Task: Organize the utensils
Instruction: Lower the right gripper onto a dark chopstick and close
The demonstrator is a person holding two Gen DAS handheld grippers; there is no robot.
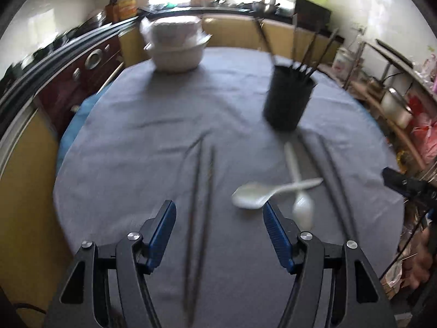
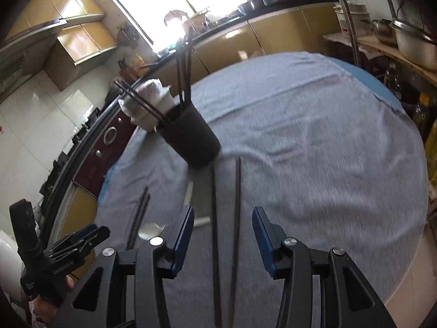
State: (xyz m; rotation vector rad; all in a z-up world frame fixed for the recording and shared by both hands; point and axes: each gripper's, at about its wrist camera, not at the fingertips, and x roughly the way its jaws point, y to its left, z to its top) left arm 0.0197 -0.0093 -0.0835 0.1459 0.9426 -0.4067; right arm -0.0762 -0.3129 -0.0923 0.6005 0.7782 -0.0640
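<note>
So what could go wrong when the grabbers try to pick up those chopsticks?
1. Both pairs are thin and lie flat on the wrinkly grey cloth. The open left gripper might pinch only one stick of the left chopsticks, or snag cloth.
2. The right gripper is open over the right chopsticks; sticks could roll apart.
3. The black holder already has sticks poking out; a bump might tip it.

A: How does the left gripper [image 1: 220,235] look?
B: Black plastic arms, blue ribbed pads [image 1: 275,235] inside, round silver screws [image 1: 133,236] at the joints.
A: And the right gripper [image 2: 222,235]?
B: The same build: black frame with triangular holes, blue pads [image 2: 184,232], silver screws [image 2: 289,241]. In the right wrist view the other gripper's black handle carries small white lettering [image 2: 64,268].
</note>
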